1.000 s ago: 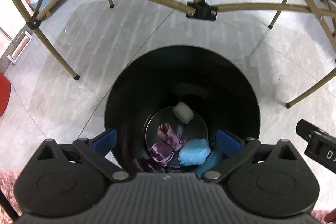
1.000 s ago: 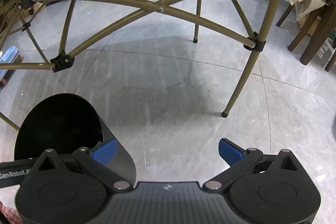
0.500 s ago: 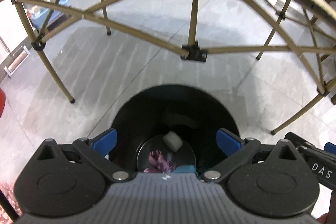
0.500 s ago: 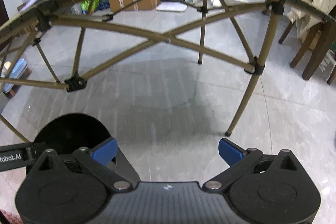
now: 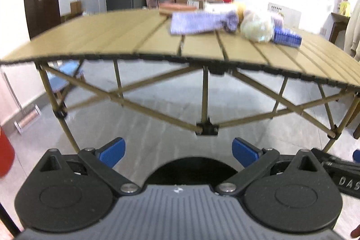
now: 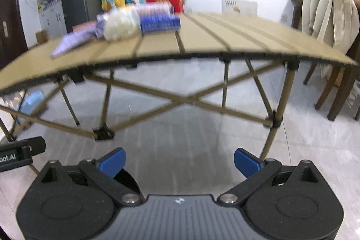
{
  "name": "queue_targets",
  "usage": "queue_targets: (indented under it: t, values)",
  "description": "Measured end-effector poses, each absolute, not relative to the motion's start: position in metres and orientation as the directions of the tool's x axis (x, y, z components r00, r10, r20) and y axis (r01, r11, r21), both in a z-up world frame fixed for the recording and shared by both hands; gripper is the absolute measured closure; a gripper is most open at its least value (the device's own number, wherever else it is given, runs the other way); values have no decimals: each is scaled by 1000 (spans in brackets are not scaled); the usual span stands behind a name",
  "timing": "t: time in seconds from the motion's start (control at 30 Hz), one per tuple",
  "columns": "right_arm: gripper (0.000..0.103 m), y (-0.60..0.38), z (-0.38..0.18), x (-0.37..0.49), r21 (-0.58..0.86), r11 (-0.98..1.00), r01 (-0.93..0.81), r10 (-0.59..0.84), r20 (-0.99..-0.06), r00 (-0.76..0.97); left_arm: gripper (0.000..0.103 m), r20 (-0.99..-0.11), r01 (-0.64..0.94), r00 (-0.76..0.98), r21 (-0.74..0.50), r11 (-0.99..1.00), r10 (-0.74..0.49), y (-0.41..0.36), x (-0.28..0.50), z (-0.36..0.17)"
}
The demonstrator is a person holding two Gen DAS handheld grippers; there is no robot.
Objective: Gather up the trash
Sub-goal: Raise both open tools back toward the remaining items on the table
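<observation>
Clearly, both jaws are held wide open and empty, and the remaining trash point(image 5: 256, 29) is seen on the bench point(image 5: 126, 37), above and ahead of them. From the left gripper point(image 5: 177, 151) it lies up and to the right, from the right gripper point(image 6: 178, 161) up and to the left; the nearer one cannot be told.

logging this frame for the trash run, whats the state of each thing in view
left claw: open, empty
right claw: open, empty
black bin: upright on the floor below the left claw, only its rim shows
folding table: set up, mostly bare
purple cloth: lying flat on the table
pale crumpled bag: on the table, beside the blue pack
blue pack: lying on the table
</observation>
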State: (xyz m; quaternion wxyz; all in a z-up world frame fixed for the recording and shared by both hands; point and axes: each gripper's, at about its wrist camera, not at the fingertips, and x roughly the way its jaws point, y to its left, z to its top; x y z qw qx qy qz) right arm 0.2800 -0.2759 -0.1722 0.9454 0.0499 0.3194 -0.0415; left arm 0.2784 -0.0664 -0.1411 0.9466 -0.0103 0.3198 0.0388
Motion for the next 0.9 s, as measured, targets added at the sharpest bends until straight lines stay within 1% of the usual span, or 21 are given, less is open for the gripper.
queue_targets:
  t: [0.13,0.27,0.37,0.47,0.57,0.7,0.9]
  values:
    - [0,-275,-147,268,78,995,69,-19,-514,857,0,-559,-77,828,-31,997,47,-56,268,-114]
    - [0,-276,-119,260,98,994,50,-7,-398,917,0,-506,-59,862,-66,996,18,-46,264,-93]
    - [0,-275,-101,259,107,994,29,6,-314,950,0,-451,-55,892,-61,997,22,-45,263,-75]
    - [0,-276,-86,265,122,992,16,16,-253,967,0,-417,-63,908,-59,996,33,-41,268,-61]
    - [0,-281,-78,277,171,985,16,25,-233,972,0,-396,-73,917,-61,995,43,-38,277,-50]
    - [0,-283,-75,298,212,977,24,29,-241,970,0,-374,-89,926,-75,993,55,-33,292,-39]
    - [0,-266,-75,335,156,987,27,14,-259,966,0,-376,-95,925,-94,991,53,-27,321,-33]
